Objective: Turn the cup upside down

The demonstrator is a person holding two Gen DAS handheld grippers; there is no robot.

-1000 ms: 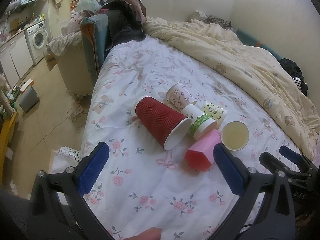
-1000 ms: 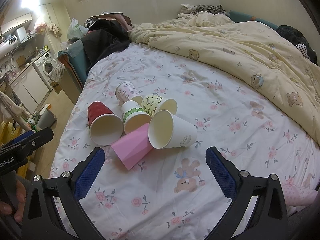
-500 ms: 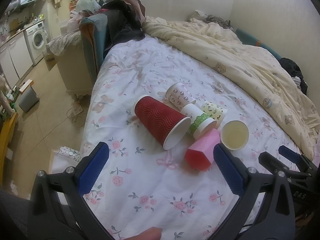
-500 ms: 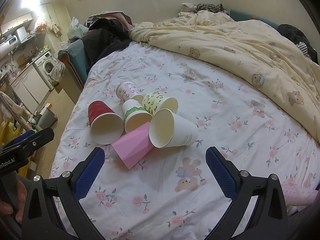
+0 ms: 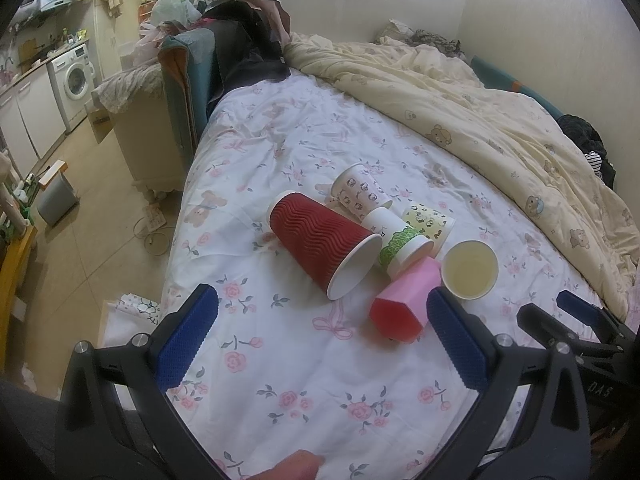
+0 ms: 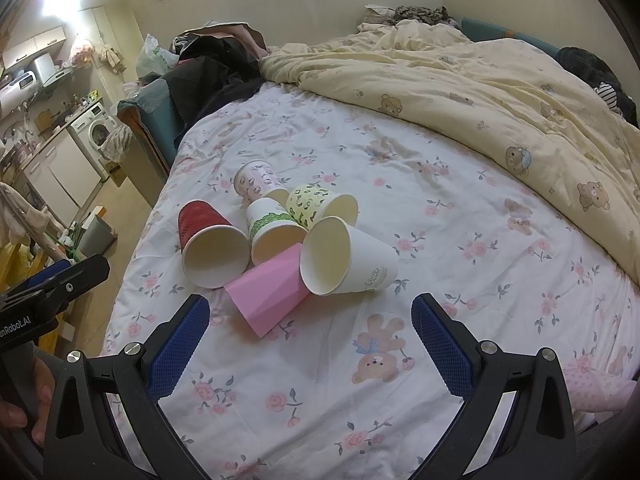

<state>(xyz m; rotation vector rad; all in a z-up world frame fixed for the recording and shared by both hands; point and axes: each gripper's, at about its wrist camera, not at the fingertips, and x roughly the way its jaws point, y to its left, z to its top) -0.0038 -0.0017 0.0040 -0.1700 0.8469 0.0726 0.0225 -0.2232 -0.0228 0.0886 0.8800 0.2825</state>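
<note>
Six cups lay tipped on their sides in a tight cluster on the bed [image 6: 460,184], near its left edge on the flowered sheet, well clear of the rumpled yellow quilt [image 6: 500,92] along the far side. None was inverted yet.

You held both tools short of the cluster, by the near edge. Left gripper [image 5: 322,338]: spread wide, nothing between the pads. Right gripper [image 6: 310,346]: also spread wide, empty.

Layout as noted:
- red ribbed cup [image 5: 320,250], leftmost, mouth toward you.
- green-banded cup [image 6: 272,232] touching it on the right.
- pink faceted cup [image 6: 268,294] nearest you, its far end tucked in among the other cups.
- plain white cup [image 6: 348,260], rightmost, mouth turned left toward the pink one.
- two patterned cups behind (one pale yellow, one with small pink figures).

Advice for the step in hand, as a judgement: the white cup looked the freest, with open sheet on its right. Bring the right gripper across its wall near mid-body, close gently (paper walls crush easily), lift clear before rotating so the neighbours aren't rolled, then set it rim-down. The mattress is soft, so lower it squarely or it may topple.
</note>
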